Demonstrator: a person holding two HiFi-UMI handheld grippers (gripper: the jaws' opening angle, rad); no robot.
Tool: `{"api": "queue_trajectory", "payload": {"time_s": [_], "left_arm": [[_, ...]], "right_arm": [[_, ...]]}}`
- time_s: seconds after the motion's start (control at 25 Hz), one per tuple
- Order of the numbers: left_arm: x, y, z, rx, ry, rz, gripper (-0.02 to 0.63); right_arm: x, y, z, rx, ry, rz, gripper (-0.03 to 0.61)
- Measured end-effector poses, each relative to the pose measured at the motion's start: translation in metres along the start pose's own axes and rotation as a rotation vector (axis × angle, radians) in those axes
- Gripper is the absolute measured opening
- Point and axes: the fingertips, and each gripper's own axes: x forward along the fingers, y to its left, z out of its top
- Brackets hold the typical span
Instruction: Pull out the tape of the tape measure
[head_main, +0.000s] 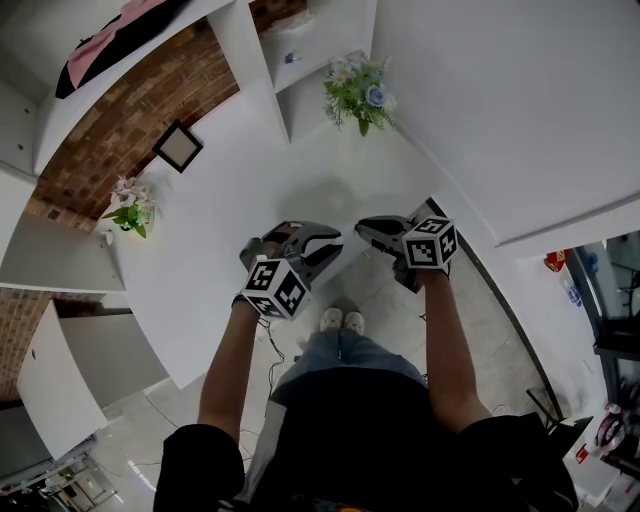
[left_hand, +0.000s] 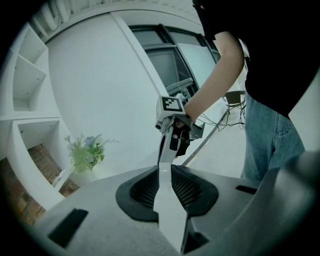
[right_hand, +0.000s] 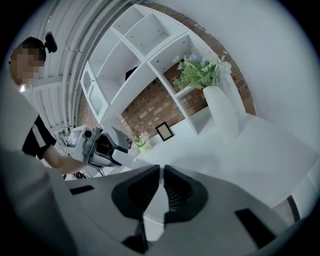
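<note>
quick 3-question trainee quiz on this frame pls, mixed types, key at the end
1. True or false: the left gripper is empty.
2. What stands nearest the picture frame on the table? A. small pink-flowered plant B. mug C. laptop
3. How many flower arrangements stand on the table?

Key: 1. False: it grips the white tape measure. 2. A. 3. Two: the small plant, and the larger bouquet by the shelves.
</note>
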Motion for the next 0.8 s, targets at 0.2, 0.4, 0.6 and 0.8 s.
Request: {"api": "queue_trajectory", "payload": {"time_s": [0.2,0.4,0.6,0.8], "left_arm": [[0.003,-0.003,-0.007,-0.02,0.013,-0.019,0.077],[0.002,-0.003,-0.014,-0.051,0.017,-0.019,0.077],[0.009,-0.006,-0.022,-0.046,0.063,-0.03,0.077],[0.005,-0.005,-0.036,-0.094,0.079,-0.031,0.075]], "right_arm": [[-0.001,-0.009,-0.007,-0.015,0.047,-0.077,0.023],[-0.008,-0.023,-0.011,-0.029,0.067,-0.159,0.021],[-0.006,-0.034,-0.017,-0.115,0.135,-0.294,0.021],[-0.019,-0.054,-0.018,-0.126,0.147,-0.411,0.021]]}}
